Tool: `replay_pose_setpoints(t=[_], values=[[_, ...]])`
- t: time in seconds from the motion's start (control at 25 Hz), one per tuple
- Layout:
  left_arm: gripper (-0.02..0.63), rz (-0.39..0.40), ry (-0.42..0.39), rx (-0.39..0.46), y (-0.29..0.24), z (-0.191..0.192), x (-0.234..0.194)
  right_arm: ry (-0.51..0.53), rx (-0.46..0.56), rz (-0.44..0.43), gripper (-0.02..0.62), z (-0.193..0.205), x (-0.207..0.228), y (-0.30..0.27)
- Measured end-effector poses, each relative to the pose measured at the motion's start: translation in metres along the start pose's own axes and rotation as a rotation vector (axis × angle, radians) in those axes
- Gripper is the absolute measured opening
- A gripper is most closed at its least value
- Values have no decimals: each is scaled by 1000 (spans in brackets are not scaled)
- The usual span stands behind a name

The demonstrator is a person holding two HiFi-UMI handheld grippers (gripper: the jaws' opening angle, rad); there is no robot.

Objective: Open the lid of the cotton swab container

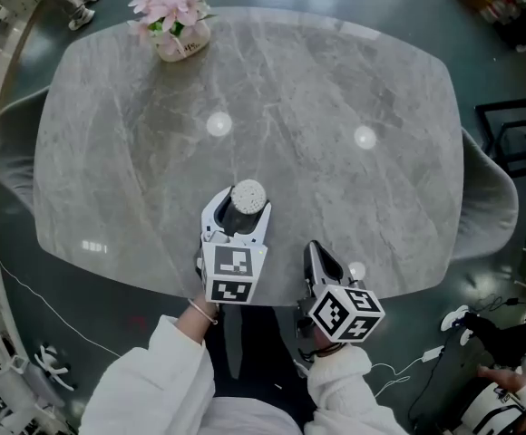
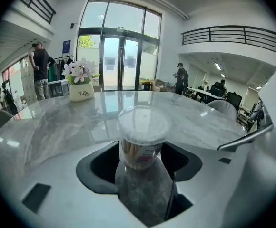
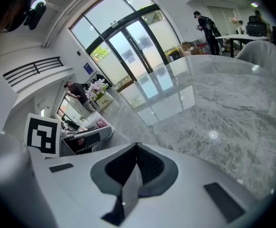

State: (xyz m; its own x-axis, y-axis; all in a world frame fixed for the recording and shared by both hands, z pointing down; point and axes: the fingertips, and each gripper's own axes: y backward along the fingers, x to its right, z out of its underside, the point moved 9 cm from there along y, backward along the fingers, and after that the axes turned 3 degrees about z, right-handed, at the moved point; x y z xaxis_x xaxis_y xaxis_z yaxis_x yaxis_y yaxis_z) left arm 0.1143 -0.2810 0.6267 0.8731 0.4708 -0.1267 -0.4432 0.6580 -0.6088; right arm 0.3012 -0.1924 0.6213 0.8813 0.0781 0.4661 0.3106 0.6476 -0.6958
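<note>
In the head view, the left gripper (image 1: 237, 216) covers the lower body of the cotton swab container (image 1: 248, 196), so only the pale, speckled top shows there. The person's hands sit behind the marker cubes and are cut off at the white sleeves. To the right, the right gripper (image 1: 319, 259) hangs over the near edge of the grey marble table (image 1: 336, 89). Its jaws are closed together with nothing between them, and the right gripper view shows the two dark pads meeting in a single seam.

The container stands upright on the table near its front edge, directly between the left gripper's jaws. In the left gripper view, a dark pad flanks the container (image 2: 142, 144) on each side at about mid-height. The pads appear to press against its wall, though the wide-angle curve blurs the exact line of contact. The right gripper is just beside it and apart from it.

The container is a small, clear, round tub. A frosted, translucent lid (image 2: 143, 121) is seated on it, slightly wider than the body. Pale swab sticks stand packed inside, and the band label's print is too small to read.
</note>
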Motion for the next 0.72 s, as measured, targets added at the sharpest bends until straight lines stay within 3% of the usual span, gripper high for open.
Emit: replay_pose_setpoints(t=[0.72], values=[[250,13,-32,-19,0,4,-2,1,9,3,58,-3,-2,-2]])
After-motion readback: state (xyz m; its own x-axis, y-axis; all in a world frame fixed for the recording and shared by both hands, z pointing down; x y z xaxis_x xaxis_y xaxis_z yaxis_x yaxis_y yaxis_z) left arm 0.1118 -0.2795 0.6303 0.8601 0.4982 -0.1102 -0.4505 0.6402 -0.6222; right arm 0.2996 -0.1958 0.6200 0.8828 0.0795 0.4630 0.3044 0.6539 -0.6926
